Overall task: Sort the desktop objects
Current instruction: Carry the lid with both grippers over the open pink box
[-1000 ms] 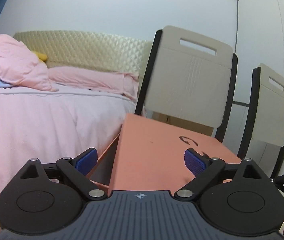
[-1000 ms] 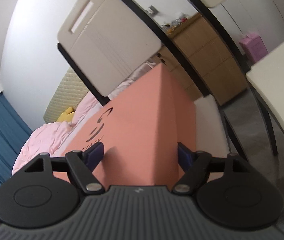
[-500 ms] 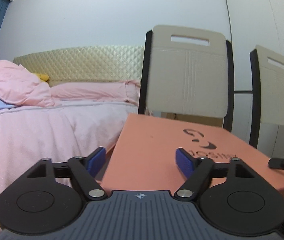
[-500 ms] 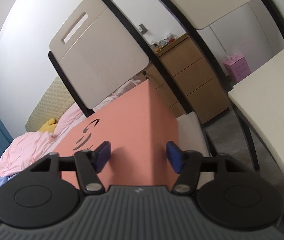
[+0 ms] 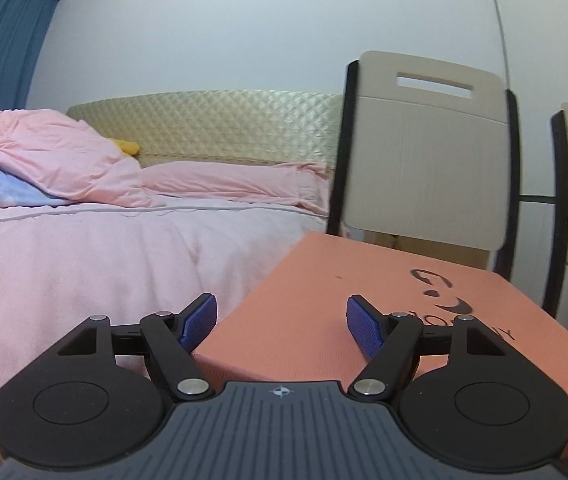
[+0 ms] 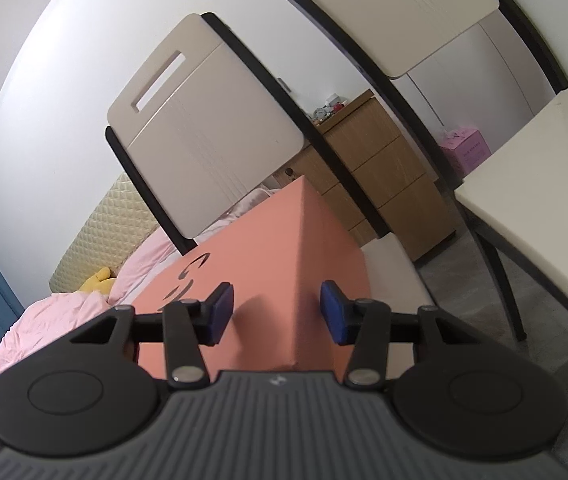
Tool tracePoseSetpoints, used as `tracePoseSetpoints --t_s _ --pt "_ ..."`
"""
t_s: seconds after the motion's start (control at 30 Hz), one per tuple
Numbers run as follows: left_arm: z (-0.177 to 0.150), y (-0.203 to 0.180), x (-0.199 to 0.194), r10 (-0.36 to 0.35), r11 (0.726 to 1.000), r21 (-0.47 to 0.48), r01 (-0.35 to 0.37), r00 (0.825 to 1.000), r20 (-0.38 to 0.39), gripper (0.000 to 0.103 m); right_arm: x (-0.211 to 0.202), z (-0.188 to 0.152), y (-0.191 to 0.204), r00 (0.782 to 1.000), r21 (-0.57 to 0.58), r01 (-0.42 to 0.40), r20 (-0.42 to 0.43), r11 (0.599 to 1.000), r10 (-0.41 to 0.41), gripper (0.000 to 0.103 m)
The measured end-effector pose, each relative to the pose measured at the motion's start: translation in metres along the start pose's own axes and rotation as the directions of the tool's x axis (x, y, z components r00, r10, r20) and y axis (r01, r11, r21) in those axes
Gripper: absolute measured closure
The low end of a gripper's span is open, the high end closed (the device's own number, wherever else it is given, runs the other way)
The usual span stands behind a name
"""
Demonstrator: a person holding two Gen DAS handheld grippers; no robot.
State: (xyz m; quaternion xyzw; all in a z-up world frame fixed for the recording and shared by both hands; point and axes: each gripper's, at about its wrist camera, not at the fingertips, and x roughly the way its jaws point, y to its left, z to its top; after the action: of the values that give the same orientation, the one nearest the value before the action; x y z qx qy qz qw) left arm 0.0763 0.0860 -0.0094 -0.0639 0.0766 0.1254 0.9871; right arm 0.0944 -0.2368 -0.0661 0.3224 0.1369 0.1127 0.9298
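A salmon-orange box [image 5: 364, 304] with a dark logo on its lid fills the lower right of the left wrist view. My left gripper [image 5: 281, 324] is open, its blue pads [image 5: 199, 318] straddling the box's near left corner without touching. In the right wrist view the same box [image 6: 284, 248] shows a near vertical edge. My right gripper [image 6: 277, 313] is open, its pads [image 6: 334, 312] on either side of that corner edge, with a gap on both sides. The box appears to rest on a chair seat [image 6: 396, 268].
Two beige chairs with black frames [image 5: 428, 168] [image 6: 203, 132] stand behind the box. A bed with pink bedding [image 5: 103, 248] lies left. A white table [image 6: 536, 184] is at the right, a wooden drawer cabinet [image 6: 380, 192] and a pink box [image 6: 464, 152] behind.
Both grippers have swung and pulled back slightly from the box. The box has gone from tilted to lying level. The right pads have drawn closer together but stay open.
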Motion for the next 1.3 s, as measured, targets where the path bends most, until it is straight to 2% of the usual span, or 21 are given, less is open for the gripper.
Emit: tracePoseSetpoints --t_s 0.2,0.47,0.57,0.67,0.77,0.83,0.93,1.03,1.13,1.3 --pt "0.007 -0.002 0.021 0.015 1.0 -0.007 -0.015 0.999 -0.028 0.027 0.012 -0.001 0.012 0.999 -0.042 0.013 0.05 0.999 -0.011 0.053" --pt "0.012 -0.014 0.039 -0.011 0.999 0.033 0.013 0.999 -0.052 0.024 0.033 0.002 0.008 0.997 -0.034 0.047 0.067 0.998 -0.045 0.052" --pt "0.012 -0.013 0.041 -0.056 0.998 0.019 0.058 0.996 -0.074 0.024 0.039 0.002 0.004 0.997 -0.022 0.063 0.054 0.998 -0.061 0.052" --pt "0.009 -0.02 0.036 -0.096 0.993 0.059 0.101 0.993 -0.075 0.023 0.04 0.003 -0.001 0.995 -0.008 0.091 0.04 0.996 -0.09 0.052" --pt "0.008 -0.022 0.033 -0.174 0.983 0.047 0.179 0.979 -0.102 0.023 0.037 0.008 -0.009 0.993 0.005 0.111 0.039 0.994 -0.111 0.052" --pt "0.004 -0.026 0.029 -0.179 0.981 0.059 0.185 0.98 -0.091 0.023 0.033 0.011 -0.014 0.992 0.012 0.118 0.036 0.993 -0.118 0.052" --pt "-0.002 -0.026 0.018 -0.154 0.985 0.075 0.157 0.987 -0.045 0.022 0.029 0.01 -0.018 0.994 0.01 0.103 0.025 0.995 -0.103 0.052" --pt "-0.007 -0.027 0.002 -0.051 0.989 0.143 0.046 0.998 0.036 0.021 0.029 0.005 -0.015 0.997 0.004 0.071 0.024 0.997 -0.071 0.052" --pt "-0.013 -0.031 -0.009 0.03 0.979 0.196 -0.05 0.994 0.103 0.018 0.035 -0.003 -0.005 0.999 -0.024 0.045 0.024 0.999 -0.045 0.052" --pt "-0.009 -0.027 -0.004 0.026 0.983 0.179 -0.039 0.997 0.075 0.018 0.049 -0.004 0.005 0.998 -0.057 0.053 0.028 0.997 -0.052 0.05"
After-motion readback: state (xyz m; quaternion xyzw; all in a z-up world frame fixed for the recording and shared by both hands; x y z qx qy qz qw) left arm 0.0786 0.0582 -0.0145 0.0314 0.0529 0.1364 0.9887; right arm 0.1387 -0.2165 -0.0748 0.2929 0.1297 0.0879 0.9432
